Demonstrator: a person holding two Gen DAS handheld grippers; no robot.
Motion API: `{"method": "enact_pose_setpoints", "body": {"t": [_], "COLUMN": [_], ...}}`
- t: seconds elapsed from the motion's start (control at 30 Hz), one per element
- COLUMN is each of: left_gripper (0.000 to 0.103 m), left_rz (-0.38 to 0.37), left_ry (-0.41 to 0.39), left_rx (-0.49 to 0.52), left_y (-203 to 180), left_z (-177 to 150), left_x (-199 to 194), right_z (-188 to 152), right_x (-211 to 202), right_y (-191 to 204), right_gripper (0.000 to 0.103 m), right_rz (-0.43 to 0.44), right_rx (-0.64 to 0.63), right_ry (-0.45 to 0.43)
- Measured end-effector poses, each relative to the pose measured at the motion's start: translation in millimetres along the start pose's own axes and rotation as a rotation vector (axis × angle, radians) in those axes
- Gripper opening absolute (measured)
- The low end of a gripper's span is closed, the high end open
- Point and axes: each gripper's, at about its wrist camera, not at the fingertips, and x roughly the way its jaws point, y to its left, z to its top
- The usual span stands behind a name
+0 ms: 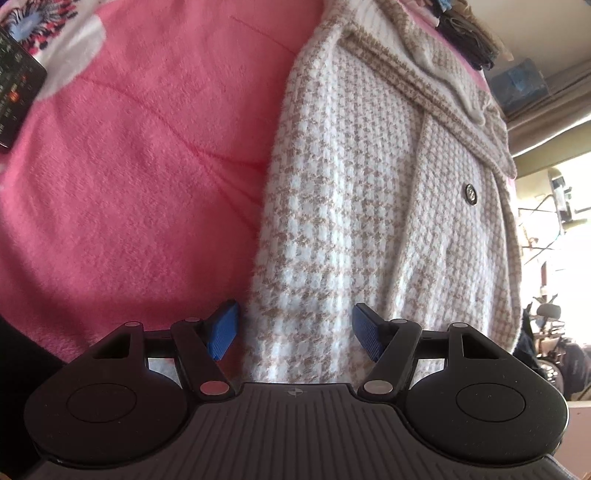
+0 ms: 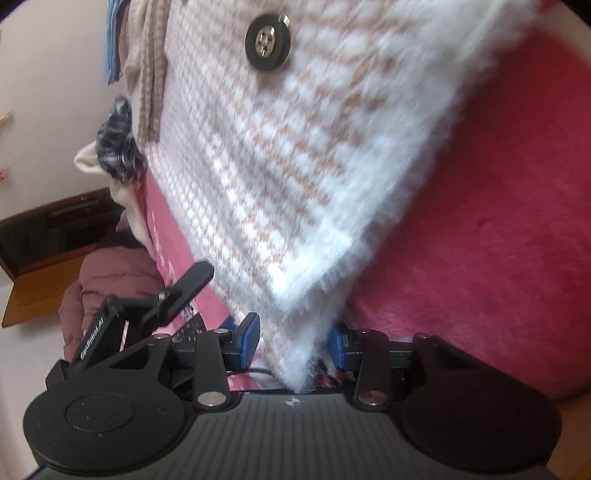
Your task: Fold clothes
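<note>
Garment: your houndstooth cardigan (image 1: 369,206), beige and white, lies on the pink blanket (image 1: 129,166), its collar toward the far end and a dark button (image 1: 470,193) on its front.
Left hand-held gripper (image 1: 293,330): you hold it wide, blue pads (image 1: 221,328) standing either side of the cardigan's near end without pressing it.
Right hand-held gripper (image 2: 293,345): narrower; a fluffy corner of the cardigan (image 2: 295,206) hangs between its blue pads (image 2: 248,341); whether they pinch it you cannot tell, as fringe hides the contact.
Button, right view: large black button (image 2: 268,40) with metal centre, near the top.
Surroundings: remote control (image 1: 16,92) at the blanket's left edge; heaped clothes (image 1: 465,29) beyond the collar.
</note>
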Motion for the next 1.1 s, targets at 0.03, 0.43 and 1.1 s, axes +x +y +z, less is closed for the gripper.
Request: {"method": "enact_pose_setpoints", "body": {"t": [0.03,0.43,1.1], "left_gripper": [0.069,0.077,0.076], "left_rz": [-0.009,-0.098,-0.246], "left_ry": [0.003,0.024,0.080], "left_rx": [-0.005,-0.054,-0.186], "left_y": [0.9,8.4,24.5], "left_z": [0.7,7.1,13.5], "left_x": [1.2,10.0,5.9], "right_z": [0.4,5.2,-0.7], "right_x": [1.6,4.6,-10.8], "right_y": [0.6,-8.0,-0.7], "right_gripper": [0.041,0.036,0.008], "right_rz": [-0.001,0.019,0.055], "right_rx": [-0.002,0.035,0.008], "right_ry": [0.006,0.041,0.006]}}
